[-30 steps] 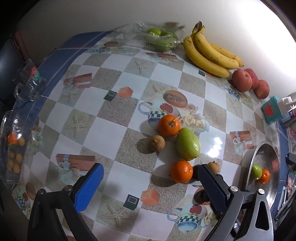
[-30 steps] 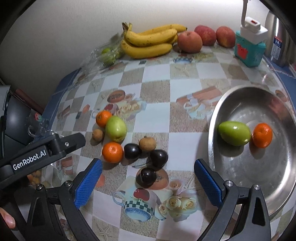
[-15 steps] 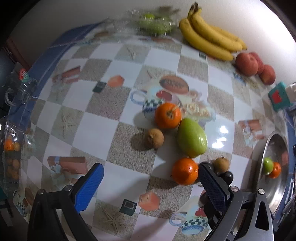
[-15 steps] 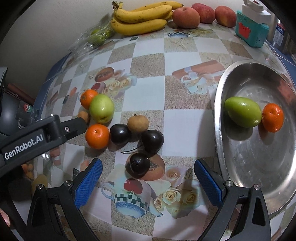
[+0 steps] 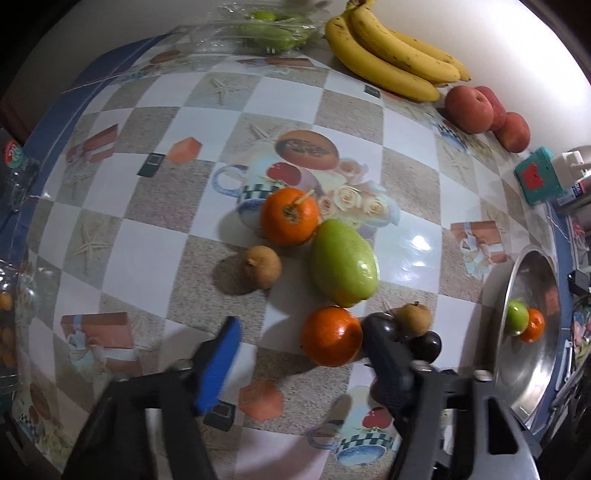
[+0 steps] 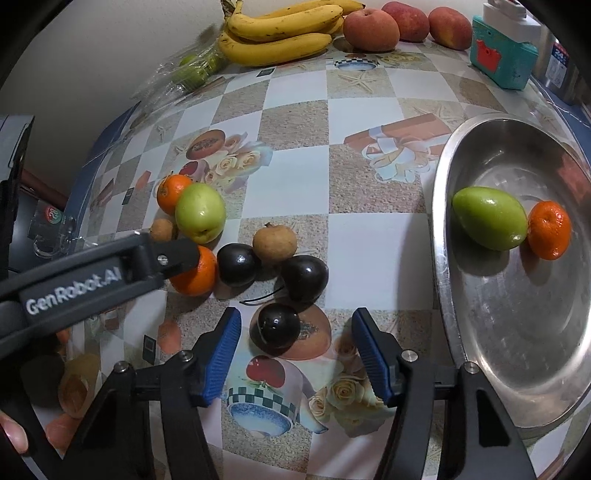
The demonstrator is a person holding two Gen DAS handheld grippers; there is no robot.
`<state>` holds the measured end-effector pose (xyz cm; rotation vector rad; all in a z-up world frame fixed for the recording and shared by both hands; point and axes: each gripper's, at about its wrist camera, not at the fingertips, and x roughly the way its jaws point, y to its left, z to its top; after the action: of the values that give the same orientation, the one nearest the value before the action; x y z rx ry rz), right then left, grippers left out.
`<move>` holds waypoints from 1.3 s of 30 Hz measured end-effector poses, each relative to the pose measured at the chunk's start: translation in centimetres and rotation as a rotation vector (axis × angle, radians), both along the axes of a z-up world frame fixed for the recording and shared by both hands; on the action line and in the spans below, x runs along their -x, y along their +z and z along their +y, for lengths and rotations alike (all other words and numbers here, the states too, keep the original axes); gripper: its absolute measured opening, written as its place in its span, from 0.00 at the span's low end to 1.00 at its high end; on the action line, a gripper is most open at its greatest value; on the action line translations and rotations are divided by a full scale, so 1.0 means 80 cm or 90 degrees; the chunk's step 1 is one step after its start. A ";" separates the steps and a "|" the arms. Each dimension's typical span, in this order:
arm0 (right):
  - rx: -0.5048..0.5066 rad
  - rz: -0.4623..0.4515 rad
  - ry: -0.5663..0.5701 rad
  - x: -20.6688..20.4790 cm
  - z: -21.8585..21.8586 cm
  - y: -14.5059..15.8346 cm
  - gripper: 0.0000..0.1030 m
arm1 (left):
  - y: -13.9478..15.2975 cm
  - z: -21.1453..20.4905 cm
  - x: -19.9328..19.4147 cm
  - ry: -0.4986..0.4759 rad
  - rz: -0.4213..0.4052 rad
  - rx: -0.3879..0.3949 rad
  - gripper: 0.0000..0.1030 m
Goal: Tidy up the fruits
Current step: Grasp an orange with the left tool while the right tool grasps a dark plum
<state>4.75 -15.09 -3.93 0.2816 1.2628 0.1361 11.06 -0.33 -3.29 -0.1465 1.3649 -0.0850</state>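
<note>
A cluster of loose fruit lies mid-table: two oranges, a green mango (image 5: 344, 263), two brown longans and three dark plums. My left gripper (image 5: 301, 352) is open, its jaws on either side of the near orange (image 5: 331, 336), close to it. The left gripper also shows in the right wrist view (image 6: 177, 254), over that orange (image 6: 195, 275). My right gripper (image 6: 295, 350) is open, straddling the nearest dark plum (image 6: 277, 325) without gripping it. The steel bowl (image 6: 491, 354) at the right holds a green mango (image 6: 489, 218) and an orange (image 6: 549, 235).
Bananas (image 6: 284, 31), peaches (image 6: 371, 29) and a clear bag of green fruit (image 6: 192, 68) line the back wall. A teal box (image 6: 502, 59) stands at the back right. A jar (image 5: 7, 332) sits at the table's left edge.
Both grippers moved forward and down toward the fruit cluster and their jaws narrowed. The left now brackets the near orange; the right now brackets the nearest plum.
</note>
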 end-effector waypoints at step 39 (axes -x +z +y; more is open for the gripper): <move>-0.002 -0.003 0.026 -0.001 0.013 -0.001 0.24 | 0.012 0.007 0.001 0.033 -0.014 0.067 0.35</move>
<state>4.83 -14.02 -4.02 0.2579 1.2644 0.1737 11.02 0.23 -2.37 -0.2688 1.3341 -0.1141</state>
